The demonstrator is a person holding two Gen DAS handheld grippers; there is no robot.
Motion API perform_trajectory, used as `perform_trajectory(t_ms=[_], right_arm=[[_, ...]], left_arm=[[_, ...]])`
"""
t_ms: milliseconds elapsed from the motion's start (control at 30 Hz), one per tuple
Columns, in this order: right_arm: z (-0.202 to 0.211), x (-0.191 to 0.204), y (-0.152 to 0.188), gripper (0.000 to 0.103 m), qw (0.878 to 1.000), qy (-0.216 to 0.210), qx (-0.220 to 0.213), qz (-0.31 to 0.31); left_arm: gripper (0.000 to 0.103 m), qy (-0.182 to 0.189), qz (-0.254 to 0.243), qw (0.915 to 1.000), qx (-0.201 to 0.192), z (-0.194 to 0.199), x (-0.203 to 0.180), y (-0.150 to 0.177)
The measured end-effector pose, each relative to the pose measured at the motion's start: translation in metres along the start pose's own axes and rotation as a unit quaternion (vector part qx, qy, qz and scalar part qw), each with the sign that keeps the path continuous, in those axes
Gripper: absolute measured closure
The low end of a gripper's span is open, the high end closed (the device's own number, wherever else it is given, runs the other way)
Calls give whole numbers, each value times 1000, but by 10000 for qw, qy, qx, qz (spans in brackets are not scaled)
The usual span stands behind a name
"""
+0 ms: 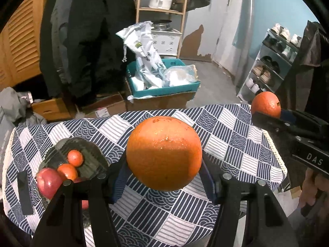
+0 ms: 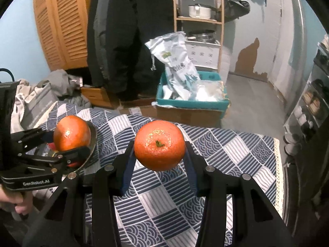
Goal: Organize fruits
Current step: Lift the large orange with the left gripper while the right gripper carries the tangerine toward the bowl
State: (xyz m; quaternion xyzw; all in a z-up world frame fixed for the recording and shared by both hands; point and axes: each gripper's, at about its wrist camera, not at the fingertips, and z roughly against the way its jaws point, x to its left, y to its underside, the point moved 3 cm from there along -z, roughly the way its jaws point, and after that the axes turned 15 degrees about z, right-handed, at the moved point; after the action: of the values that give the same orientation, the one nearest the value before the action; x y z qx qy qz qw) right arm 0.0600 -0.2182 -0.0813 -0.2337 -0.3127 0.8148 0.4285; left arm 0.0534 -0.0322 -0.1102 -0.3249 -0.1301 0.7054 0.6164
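Note:
My left gripper [image 1: 164, 161] is shut on a large orange [image 1: 164, 153] and holds it above the blue-and-white checked tablecloth [image 1: 226, 135]. To its lower left a dark plate [image 1: 90, 150] carries two small tangerines [image 1: 75, 157] and a red apple [image 1: 48, 182]. My right gripper [image 2: 160, 151] is shut on a smaller orange [image 2: 160, 145], stem facing the camera, also off the cloth. In the left wrist view that orange [image 1: 265, 104] and the right gripper [image 1: 267, 115] show at the far right. In the right wrist view the left gripper [image 2: 68, 144] hangs over the plate [image 2: 93, 144] with its large orange [image 2: 72, 135].
Past the table's far edge a teal crate [image 1: 164, 86] of plastic bags rests on cardboard boxes. A shoe rack [image 1: 269, 65] stands to the right. A dark coat [image 2: 127, 37] and a wooden shelf [image 2: 199, 18] are behind. A person's hand [image 2: 12, 203] grips the left handle.

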Motion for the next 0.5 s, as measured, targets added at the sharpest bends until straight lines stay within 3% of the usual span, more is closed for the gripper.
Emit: perform_trajectory(t_ms=[500], right_arm=[[-37,41,-26,59,9989,-382,141,213]], left_arm=[[39,-397,474,9981,-5,-1,57,-7]])
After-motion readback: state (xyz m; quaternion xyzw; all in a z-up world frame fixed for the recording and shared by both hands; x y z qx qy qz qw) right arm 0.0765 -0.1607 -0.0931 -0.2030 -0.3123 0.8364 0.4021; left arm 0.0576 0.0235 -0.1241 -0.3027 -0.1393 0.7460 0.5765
